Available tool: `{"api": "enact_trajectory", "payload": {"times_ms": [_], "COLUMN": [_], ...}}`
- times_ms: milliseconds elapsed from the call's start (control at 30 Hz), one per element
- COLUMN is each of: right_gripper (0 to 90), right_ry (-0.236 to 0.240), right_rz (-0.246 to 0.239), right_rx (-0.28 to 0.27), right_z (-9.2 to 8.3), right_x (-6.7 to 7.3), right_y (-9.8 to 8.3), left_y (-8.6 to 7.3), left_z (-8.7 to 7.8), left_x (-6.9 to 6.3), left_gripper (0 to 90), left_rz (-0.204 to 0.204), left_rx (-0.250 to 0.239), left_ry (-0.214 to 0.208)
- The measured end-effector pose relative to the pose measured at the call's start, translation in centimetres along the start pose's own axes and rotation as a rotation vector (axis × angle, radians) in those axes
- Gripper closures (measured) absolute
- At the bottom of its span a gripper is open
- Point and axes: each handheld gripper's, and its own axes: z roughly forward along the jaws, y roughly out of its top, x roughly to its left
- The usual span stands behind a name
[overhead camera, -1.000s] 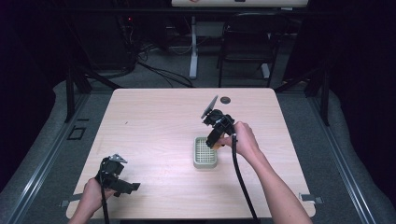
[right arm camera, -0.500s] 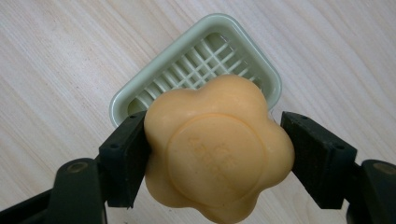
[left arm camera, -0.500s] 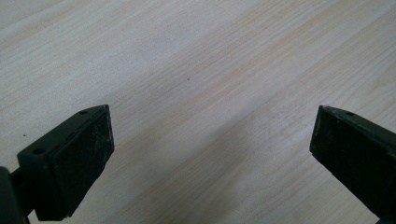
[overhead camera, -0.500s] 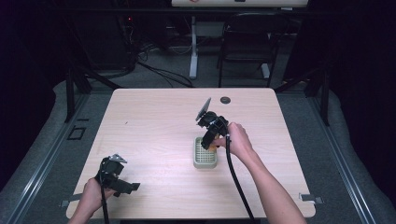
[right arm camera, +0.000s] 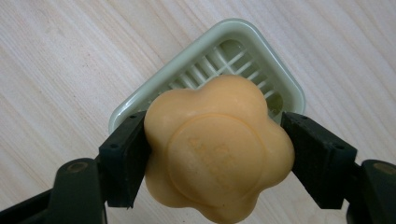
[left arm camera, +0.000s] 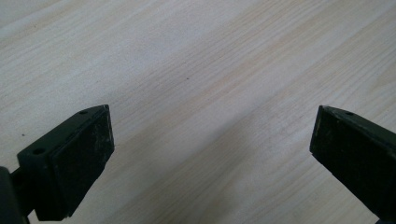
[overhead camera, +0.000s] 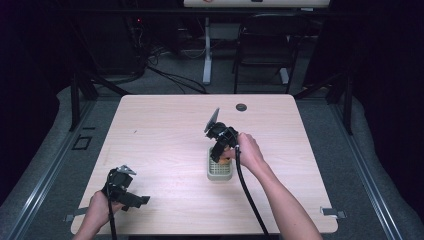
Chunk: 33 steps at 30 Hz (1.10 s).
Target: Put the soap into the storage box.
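So the right gripper is clamped on the orange flower-shaped soap, one pad on each side, and it's hovering right over the pale green soap dish near table centre. In the right gripper view the dish peeks out behind the soap toward 12 o'clock, its long axis running roughly 10 to 4. I'd guess the soap just needs to go straight down, maybe nudged toward 12. Loads of bare wood all round the dish. The left gripper is way off at the 7 o'clock corner, jaws wide apart, holding nothing
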Motion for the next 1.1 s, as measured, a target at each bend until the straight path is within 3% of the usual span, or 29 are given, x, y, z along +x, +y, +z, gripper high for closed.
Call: {"api": "enact_trajectory", "payload": {"times_ms": [367, 1100], "right_gripper": [26.6, 26.5], "right_ry": [0.007, 0.014], "right_rz": [-0.006, -0.010], "right_rx": [0.035, 0.046], "right_z": [1.4, 3.2], "right_x": [0.0, -0.1], "right_y": [0.6, 0.7], "left_y": [0.0, 0.0], "left_z": [0.0, 0.0], "left_x": [0.0, 0.1], "left_gripper": [0.0, 0.0], "left_rz": [-0.002, -0.002], "left_rx": [-0.001, 0.002], "left_ry": [-0.004, -0.003]}}
